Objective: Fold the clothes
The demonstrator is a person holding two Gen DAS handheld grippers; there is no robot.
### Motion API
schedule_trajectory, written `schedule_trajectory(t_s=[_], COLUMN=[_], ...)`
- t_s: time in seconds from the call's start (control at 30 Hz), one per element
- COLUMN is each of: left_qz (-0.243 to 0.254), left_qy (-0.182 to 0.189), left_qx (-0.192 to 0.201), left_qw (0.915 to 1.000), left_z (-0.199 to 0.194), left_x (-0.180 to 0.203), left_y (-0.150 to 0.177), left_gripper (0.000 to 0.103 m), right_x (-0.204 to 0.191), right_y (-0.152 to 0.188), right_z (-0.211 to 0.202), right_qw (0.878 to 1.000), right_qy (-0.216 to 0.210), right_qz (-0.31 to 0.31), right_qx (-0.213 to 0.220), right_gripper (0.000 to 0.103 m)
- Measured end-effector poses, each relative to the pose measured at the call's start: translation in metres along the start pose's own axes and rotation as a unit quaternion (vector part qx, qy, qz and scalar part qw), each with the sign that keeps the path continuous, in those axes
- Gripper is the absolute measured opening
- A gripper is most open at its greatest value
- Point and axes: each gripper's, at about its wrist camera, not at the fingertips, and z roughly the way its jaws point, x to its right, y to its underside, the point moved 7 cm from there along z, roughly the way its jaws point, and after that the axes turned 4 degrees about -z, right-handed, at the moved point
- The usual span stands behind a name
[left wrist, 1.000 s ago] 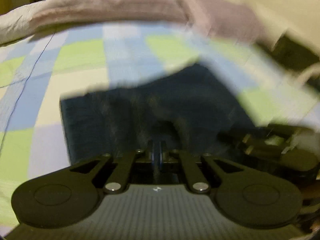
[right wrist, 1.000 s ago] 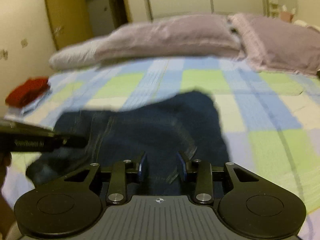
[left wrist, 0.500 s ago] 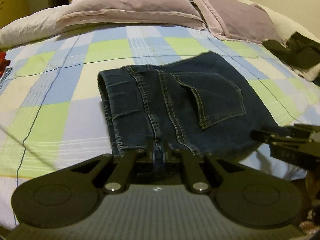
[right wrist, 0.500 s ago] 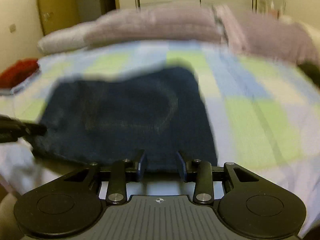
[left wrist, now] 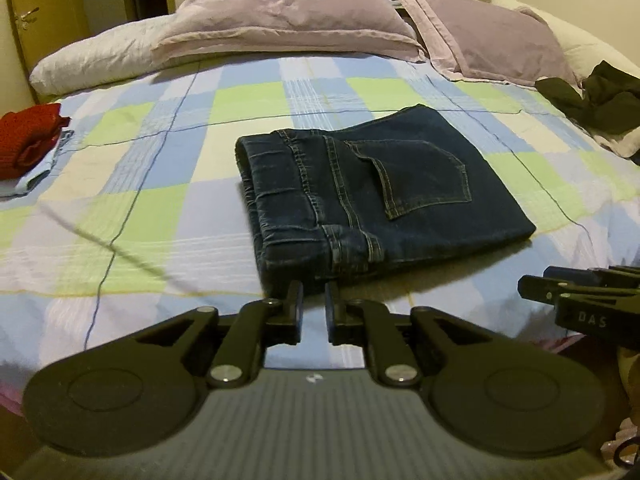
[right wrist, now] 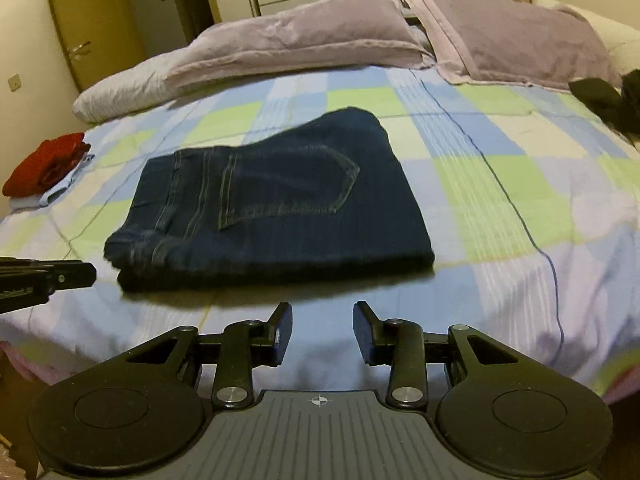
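A pair of dark blue denim jeans (left wrist: pixel 380 196), folded into a compact rectangle with a stitched back pocket facing up, is lying near the foot of a bed covered in a blue, green and cream checked bedspread (left wrist: pixel 160 184). The black two-finger left gripper (left wrist: pixel 312 308) is hovering just short of the folded edge, its jaws opening with a narrow gap and nothing between them. The black two-finger right gripper (right wrist: pixel 322 332) is hanging over the bedspread in front of the jeans, its jaws spread moderately apart and gripping nothing. Each tool is showing at the edge of the other's view. Two lilac pillows (left wrist: pixel 288 28) are resting at the head of the bed beside a white pillow (left wrist: pixel 100 56). A red knitted garment (left wrist: pixel 28 144) is sitting on folded pale cloth at the left side, well apart from the jeans, while a heap of dark clothing (left wrist: pixel 600 100) is lying at the right side.
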Motion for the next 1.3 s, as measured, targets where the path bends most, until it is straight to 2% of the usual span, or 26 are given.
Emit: schedule_trajectory(t_s=[0.07,0.6,0.83,1.03,1.1,1.17,1.3], left_qz=[0.002,0.001,-0.013,-0.027,-0.031,-0.029,-0.019], left_qy=[-0.003,-0.001,0.03,0.05,0.061,0.069,0.079], left_qx=[0.007,0.048,0.06,0.053,0.054,0.056,0.057], left_qw=[1.0,0.9988,0.9977,0.997,0.9962,0.9956,0.9951], left_z=[-0.01,-0.063,-0.072,-0.06,-0.053,-0.044,-0.017], left_x=[0.0,-0.003,-0.008,-0.018,-0.021,-0.022,-0.021], left_y=[0.001,0.018,0.026,0.032,0.03,0.025,0.007], left_gripper=[0.016,0.019,0.019,0.018,0.014,0.01,0.01], right_x=[-0.003,-0.025,-0.027,-0.011,-0.004,0.004,0.017], right_y=[0.001,0.012,0.015,0.021,0.024,0.025,0.019], right_z=[-0.008,-0.056,-0.067,-0.061,-0.056,-0.051,-0.033], right_qw=[1.0,0.999,0.999,0.998,0.997,0.995,0.992], right_qy=[0.002,0.004,0.007,0.006,-0.001,-0.002,0.004], right_qz=[0.002,-0.002,0.002,0.05,0.072,0.092,0.116], right_qx=[0.004,0.032,0.044,0.039,0.038,0.038,0.039], right_gripper=[0.038,0.038,0.038,0.038,0.038,0.038,0.038])
